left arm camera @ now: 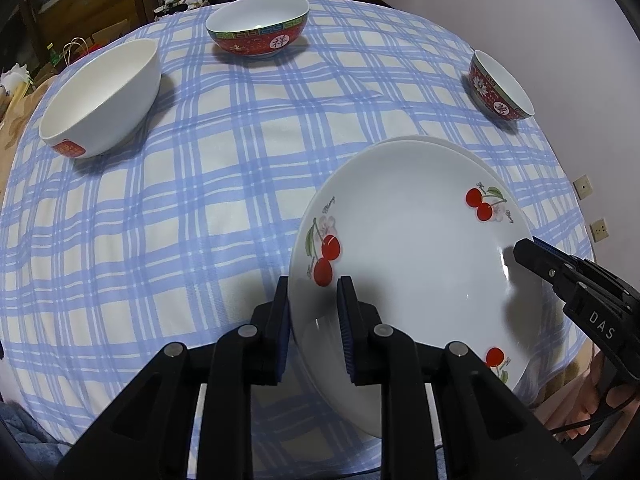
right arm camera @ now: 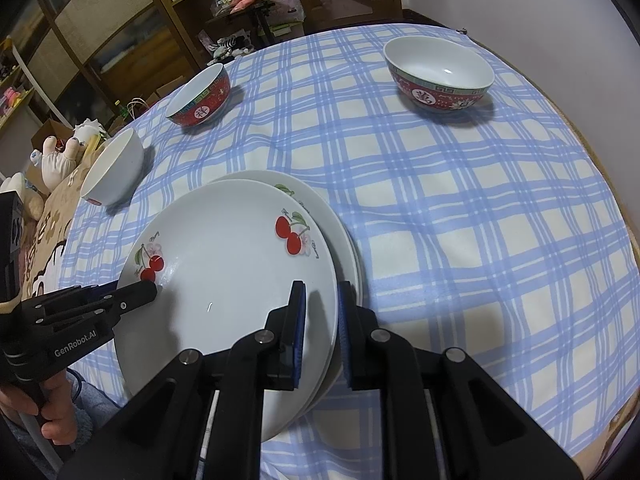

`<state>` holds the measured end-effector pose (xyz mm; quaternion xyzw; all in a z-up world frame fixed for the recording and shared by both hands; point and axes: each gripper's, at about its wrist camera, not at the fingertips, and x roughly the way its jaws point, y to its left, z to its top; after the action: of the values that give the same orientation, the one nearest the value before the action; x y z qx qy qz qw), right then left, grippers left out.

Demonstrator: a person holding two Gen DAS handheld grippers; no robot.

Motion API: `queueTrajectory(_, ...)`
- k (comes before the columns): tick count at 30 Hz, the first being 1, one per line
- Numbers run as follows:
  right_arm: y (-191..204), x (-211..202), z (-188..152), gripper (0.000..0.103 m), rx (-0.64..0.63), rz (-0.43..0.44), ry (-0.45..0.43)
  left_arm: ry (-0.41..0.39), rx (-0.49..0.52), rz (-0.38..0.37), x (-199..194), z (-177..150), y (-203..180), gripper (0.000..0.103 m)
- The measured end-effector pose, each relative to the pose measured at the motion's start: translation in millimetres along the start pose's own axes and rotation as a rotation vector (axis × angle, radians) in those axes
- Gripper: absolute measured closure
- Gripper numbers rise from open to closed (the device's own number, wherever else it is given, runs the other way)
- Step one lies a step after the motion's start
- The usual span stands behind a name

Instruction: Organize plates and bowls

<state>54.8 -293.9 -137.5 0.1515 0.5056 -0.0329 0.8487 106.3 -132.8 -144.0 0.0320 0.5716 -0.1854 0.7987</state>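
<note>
On the blue-and-white checked tablecloth (left arm camera: pixel 224 208) sits a stack of cherry-print plates, and both grippers are working the top plate (left arm camera: pixel 408 248). Left gripper (left arm camera: pixel 313 320) is clamped on that plate's near-left rim, one blue pad on the upper face, the other underneath. Right gripper (right arm camera: pixel 321 320) has the opposite rim pinched the same way, so the plate is held from both sides at once. It looks slightly offset from the lower plate (right arm camera: pixel 344 240) beneath it, whose edge peeks out on the far side; can't tell if the top one is lifted clear or resting on it.

Bowls are spread around the far part of the table, all well apart from each other and upright:
- plain white bowl (left arm camera: pixel 102 100) with a red sticker, off to the left
- red patterned bowl (left arm camera: pixel 258 26) at the far middle
- second red bowl (right arm camera: pixel 440 74) over toward the right, near the wall

A hand (right arm camera: pixel 48 408) grips the left tool's handle at the bottom-left of the right wrist view.
</note>
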Motion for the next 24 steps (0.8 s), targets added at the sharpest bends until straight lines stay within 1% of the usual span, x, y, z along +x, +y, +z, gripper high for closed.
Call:
queueTrajectory(10, 0.6, 0.3, 0.1, 0.085, 0.0, 0.0, 0.0, 0.011, 0.016, 0.004, 0.3, -0.2, -1.0, 0.082)
queueTrajectory(20, 0.4, 0.5, 0.0, 0.086, 0.001, -0.001, 0.0, 0.014, 0.024, 0.003, -1.9, 0.8, 1.4, 0.079)
queueTrajectory(22, 0.2, 0.5, 0.0, 0.086, 0.0, -0.001, 0.0, 0.015, 0.027, 0.005, -2.7, 0.4, 2.5, 0.078)
queueTrajectory(24, 0.3, 0.3, 0.1, 0.086, 0.0, 0.0, 0.0, 0.012, 0.028, 0.01, -4.1, 0.3, 2.7, 0.072)
